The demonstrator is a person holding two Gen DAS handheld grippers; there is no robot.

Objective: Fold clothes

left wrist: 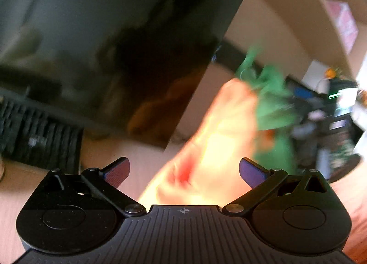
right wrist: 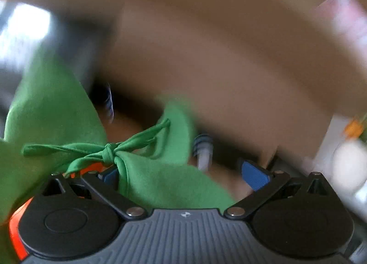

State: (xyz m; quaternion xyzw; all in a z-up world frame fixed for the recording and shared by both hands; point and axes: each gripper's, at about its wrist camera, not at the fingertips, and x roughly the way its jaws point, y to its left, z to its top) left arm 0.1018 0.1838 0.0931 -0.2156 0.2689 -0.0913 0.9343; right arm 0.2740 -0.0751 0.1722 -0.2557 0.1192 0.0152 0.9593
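A green garment point(right wrist: 57, 108) with a knotted drawstring point(right wrist: 110, 152) lies draped over my right gripper point(right wrist: 183, 175), which stands open; the cloth covers its left finger and rests between the jaws, not pinched. An orange-lined part shows under the cloth at lower left. In the left wrist view my left gripper point(left wrist: 184, 169) is open and empty. Beyond it a blurred orange and green garment point(left wrist: 231, 130) hangs in the air to the right, next to the other gripper's dark body point(left wrist: 321, 112). Both views are motion-blurred.
A dark monitor screen point(left wrist: 110, 41) and a black keyboard point(left wrist: 39, 135) sit at the left on a light wooden desk point(left wrist: 13, 186). Beige walls and a pink box point(left wrist: 344, 23) lie at the upper right. Cluttered items stand at far right.
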